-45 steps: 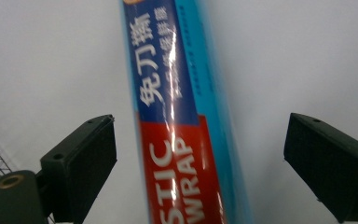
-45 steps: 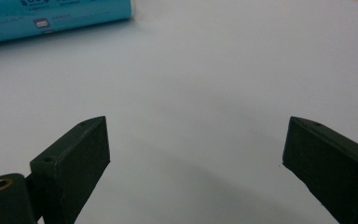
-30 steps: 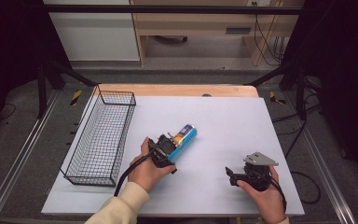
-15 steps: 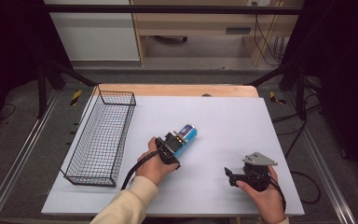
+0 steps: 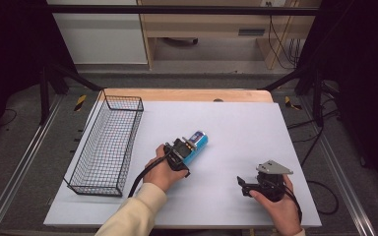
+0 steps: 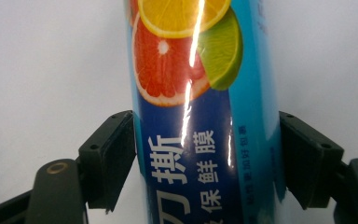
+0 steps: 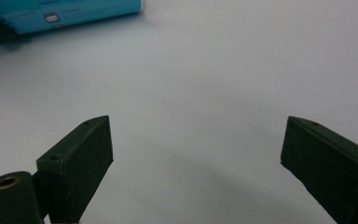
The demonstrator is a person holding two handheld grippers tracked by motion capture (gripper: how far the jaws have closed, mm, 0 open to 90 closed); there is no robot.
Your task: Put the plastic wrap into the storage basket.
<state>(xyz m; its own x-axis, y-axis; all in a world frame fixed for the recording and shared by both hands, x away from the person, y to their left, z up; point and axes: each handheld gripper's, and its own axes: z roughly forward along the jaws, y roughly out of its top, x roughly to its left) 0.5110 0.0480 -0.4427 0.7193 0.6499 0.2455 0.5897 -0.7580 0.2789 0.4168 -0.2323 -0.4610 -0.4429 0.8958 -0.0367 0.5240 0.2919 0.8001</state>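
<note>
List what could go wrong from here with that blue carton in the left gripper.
1. The left gripper, whose jaws have just been closing, pinches the glossy blue carton near one end, so the long free end might sag or swivel on a lift.
2. The wire basket stands close on the left; a low swing that way could catch its rim.
3. The right gripper is open and apart, giving no backup.

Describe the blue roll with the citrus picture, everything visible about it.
The blue roll is a glossy cylinder with a darker blue panel, white Chinese characters and pictures of an orange, a grapefruit and a lime slice. It lies on its side on the white table, right of the wire basket, one end pointing away from the person. The left gripper has just been closing, and its pads press both flanks. In the high view the far end shows pale.
</note>
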